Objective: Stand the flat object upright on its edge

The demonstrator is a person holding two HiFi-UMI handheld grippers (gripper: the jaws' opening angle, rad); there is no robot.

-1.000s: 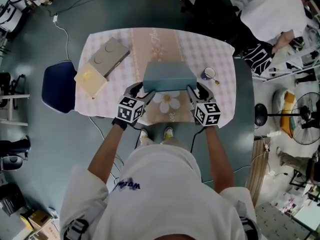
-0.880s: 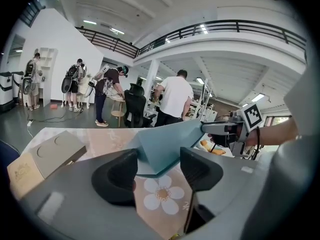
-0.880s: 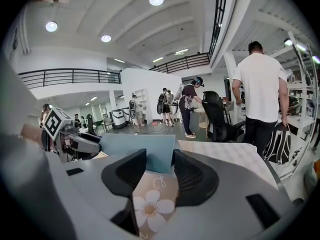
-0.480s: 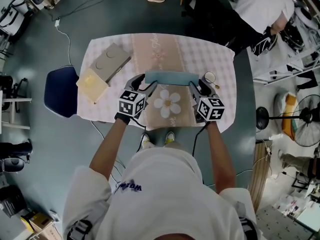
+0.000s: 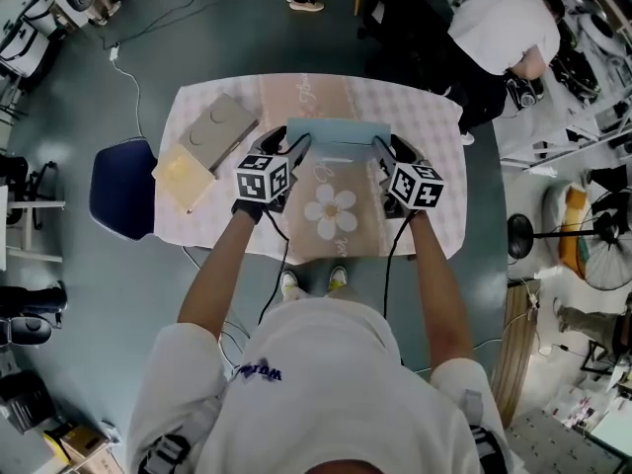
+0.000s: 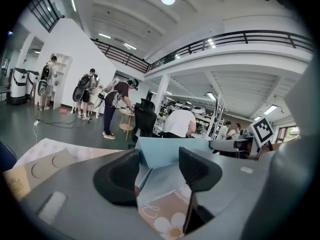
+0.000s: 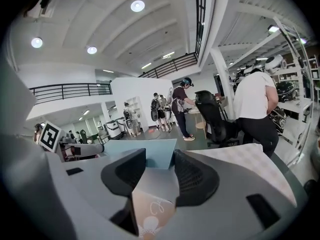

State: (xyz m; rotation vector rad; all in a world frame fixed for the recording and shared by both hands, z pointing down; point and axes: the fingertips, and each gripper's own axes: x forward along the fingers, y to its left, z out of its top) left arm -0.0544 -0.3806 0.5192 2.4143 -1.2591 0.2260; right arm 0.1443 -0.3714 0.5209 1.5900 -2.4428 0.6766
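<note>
Nearest is the table's [image 5: 434,215] front edge, with bare cloth and a big flower [image 5: 331,208] before the two grippers. The left gripper [image 5: 286,146] has the blue box's [image 5: 338,134] left end between its fingers, which are closing and touch it. The right gripper [image 5: 387,148] pinches the right end, fingers about half open. The blue box is up on its long edge, near the table's middle. Behind it, bare cloth runs to the far edge. Two flat cardboard pieces [image 5: 207,131] lie well to the left.
</note>
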